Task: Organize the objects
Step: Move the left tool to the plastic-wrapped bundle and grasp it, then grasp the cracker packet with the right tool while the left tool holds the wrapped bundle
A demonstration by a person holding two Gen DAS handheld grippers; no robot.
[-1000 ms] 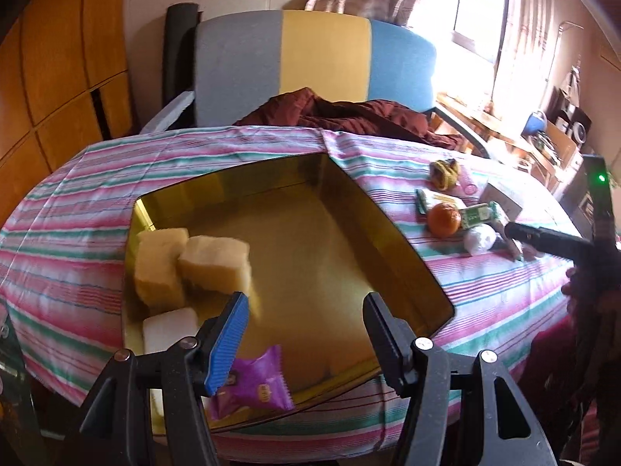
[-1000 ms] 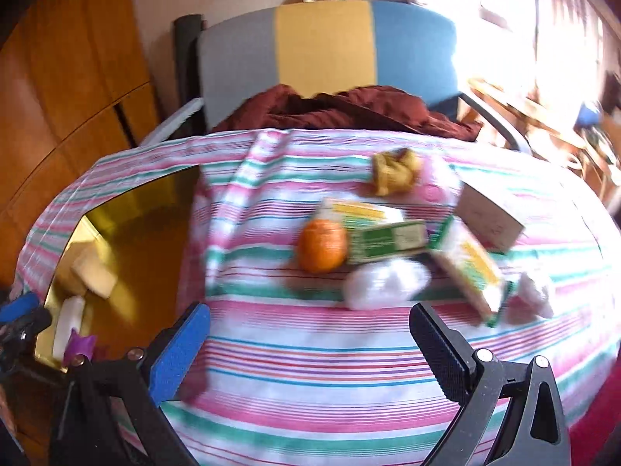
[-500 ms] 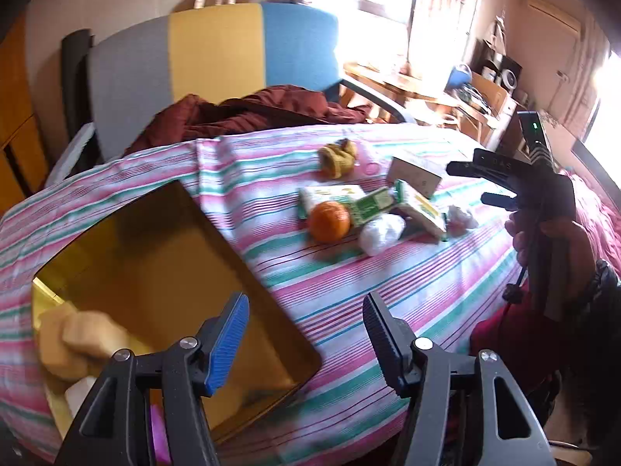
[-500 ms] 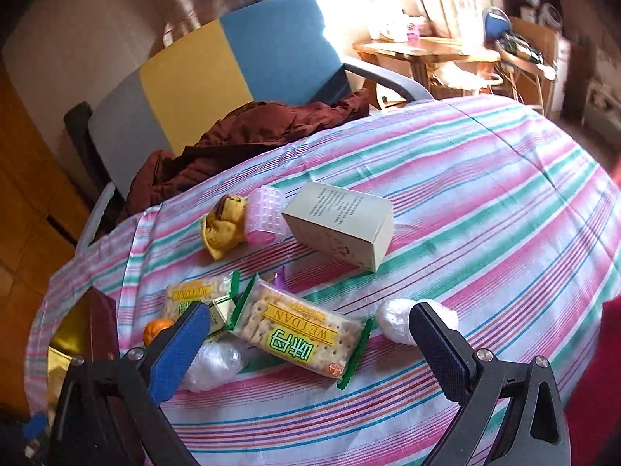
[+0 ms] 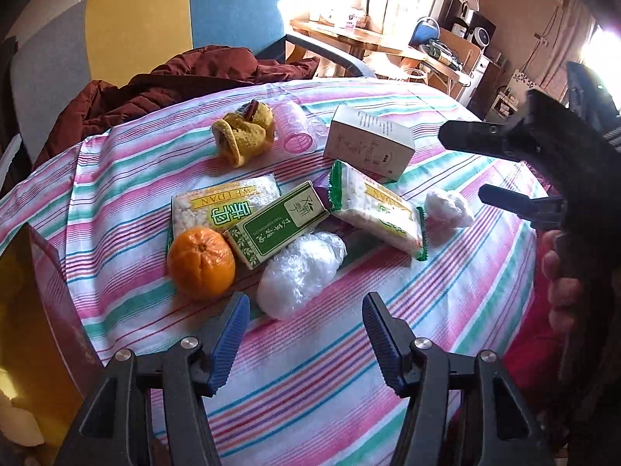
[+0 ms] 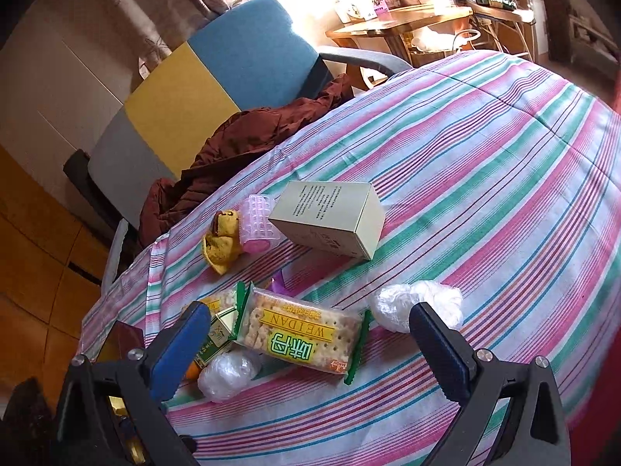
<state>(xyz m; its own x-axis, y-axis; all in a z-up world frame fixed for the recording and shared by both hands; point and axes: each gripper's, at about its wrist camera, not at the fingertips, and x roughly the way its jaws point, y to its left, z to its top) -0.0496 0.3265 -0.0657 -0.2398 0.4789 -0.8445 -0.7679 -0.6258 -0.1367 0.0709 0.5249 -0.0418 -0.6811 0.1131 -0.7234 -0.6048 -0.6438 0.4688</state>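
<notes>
In the left view, the left gripper (image 5: 302, 334) fills the bottom of the frame, its jaws spread wide and holding nothing, aimed at the clutter as if picking a target. Just above its tips lies a plastic wad (image 5: 299, 272), and left of that an orange (image 5: 201, 262) leaning against a green box (image 5: 280, 223). These sit nearest the gold tray (image 5: 27, 310) at the lower left edge, probably the place everything is meant to go, so they look like the easiest first picks.

Above them, at frame centre, 2 cracker packs flank the box: pack 1 (image 5: 221, 206) lies flat under the orange, pack 2 (image 5: 376, 209) slants to the right, overlapping a purple wrapper. Further right is a second wad (image 5: 448, 207). The right gripper (image 5: 493, 167) enters from the right edge, also gaping and empty, level with that wad.

In the right view, that gripper (image 6: 310, 353) frames pack 2 (image 6: 299, 336) squarely between its tips at the bottom, which suggests the pack is its choice; its soft wrap should take a light squeeze.

Toward the top: a yellow cloth (image 5: 244, 136), a pink roller (image 5: 297, 132) touching it, and a carton (image 5: 368, 141), all loose on the striped cloth (image 5: 388, 369).
</notes>
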